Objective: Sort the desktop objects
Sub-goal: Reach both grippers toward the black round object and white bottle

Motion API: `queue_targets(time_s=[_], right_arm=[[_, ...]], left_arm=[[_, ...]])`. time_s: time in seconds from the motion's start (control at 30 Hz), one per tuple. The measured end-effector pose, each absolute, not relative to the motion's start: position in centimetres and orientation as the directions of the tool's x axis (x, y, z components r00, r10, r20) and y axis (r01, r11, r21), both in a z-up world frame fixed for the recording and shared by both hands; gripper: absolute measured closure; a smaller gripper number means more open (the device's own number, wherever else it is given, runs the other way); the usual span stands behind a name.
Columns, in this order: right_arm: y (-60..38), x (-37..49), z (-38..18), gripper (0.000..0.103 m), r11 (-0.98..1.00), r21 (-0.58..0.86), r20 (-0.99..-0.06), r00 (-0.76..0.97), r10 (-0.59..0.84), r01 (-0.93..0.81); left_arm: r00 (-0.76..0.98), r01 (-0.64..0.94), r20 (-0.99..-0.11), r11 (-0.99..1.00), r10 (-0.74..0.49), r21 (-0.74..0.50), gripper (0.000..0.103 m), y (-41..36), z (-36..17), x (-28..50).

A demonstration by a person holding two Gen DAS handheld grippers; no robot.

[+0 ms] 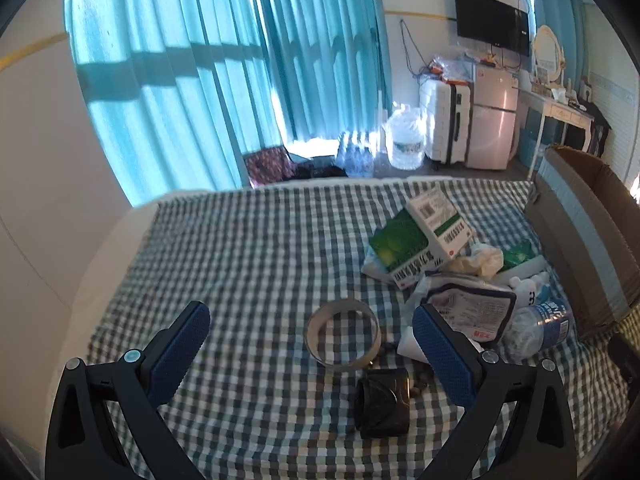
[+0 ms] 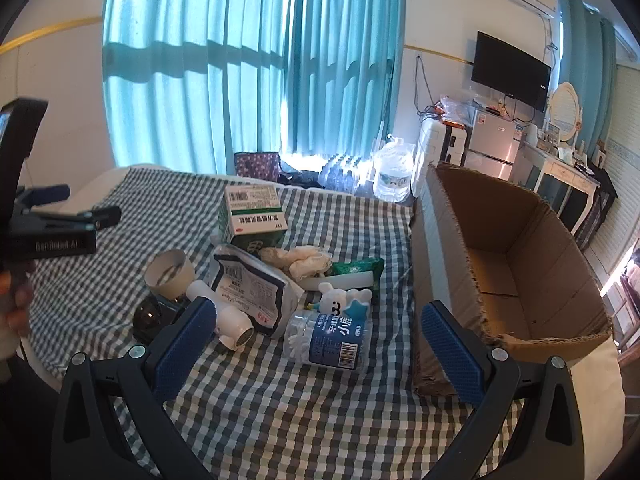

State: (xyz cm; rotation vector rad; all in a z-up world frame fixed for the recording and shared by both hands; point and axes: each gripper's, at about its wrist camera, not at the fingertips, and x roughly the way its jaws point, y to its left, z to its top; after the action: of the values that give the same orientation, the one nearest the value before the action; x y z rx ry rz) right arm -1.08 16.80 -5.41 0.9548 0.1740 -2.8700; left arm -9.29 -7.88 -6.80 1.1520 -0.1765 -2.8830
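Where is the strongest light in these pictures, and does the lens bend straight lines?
Both views: backlight through the curtains, window-bar shadows across them. Left wrist view: glare at the curtain foot, the bed edge bowed. Right wrist view: bright patch near the water jug; the box walls curve; corners black.

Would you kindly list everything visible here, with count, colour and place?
Cardboard box: one, brown, open, right edge of the cloth.
Checked cloth: one, green and white, under everything.
Medicine boxes: two, green and white, stacked at the far side of the pile.
Pouch: one, white with dark edge, middle of the pile.
Clear jar: one, blue label, lying on its side, nearest the box.
Tape ring: one, beige, left of the pile.
Black roll: one, near the ring.
Toy: one, white, behind the jar.
Curtains: teal, rear.
Left gripper: open, empty.
Right gripper: open, empty.
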Motion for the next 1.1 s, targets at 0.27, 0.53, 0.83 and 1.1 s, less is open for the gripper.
queue_targets(time_s=[0.27, 0.53, 0.83, 1.1], right_arm=[[15.2, -2.9, -7.3, 0.000, -0.977, -0.043, -0.615, -0.776, -0.140, 0.210], [15.0, -5.0, -9.8, 0.001, -0.967, 0.004, -0.669, -0.718, -0.193, 0.256], [12.1, -6.6, -13.9, 0.038, -0.936, -0.038, -0.754, -0.625, -0.202, 0.349], [10.5, -7.7, -15.4, 0.038, -0.907, 0.024, -0.769, -0.572, -0.286, 0.420]], left_arm=[[-0.646, -0.047, -0.761, -0.991, -0.062, 0.122, 0.000, -6.6, -12.5, -8.4], [-0.537, -0.042, -0.840, -0.992, -0.079, 0.120, 0.000, -6.1, -17.1, -8.6], [-0.474, -0.041, -0.881, -0.998, -0.016, 0.041, 0.000, -6.7, -18.9, -9.3], [-0.452, -0.083, -0.892, -0.996, 0.010, 0.031, 0.000, -5.7, -19.9, -10.5]])
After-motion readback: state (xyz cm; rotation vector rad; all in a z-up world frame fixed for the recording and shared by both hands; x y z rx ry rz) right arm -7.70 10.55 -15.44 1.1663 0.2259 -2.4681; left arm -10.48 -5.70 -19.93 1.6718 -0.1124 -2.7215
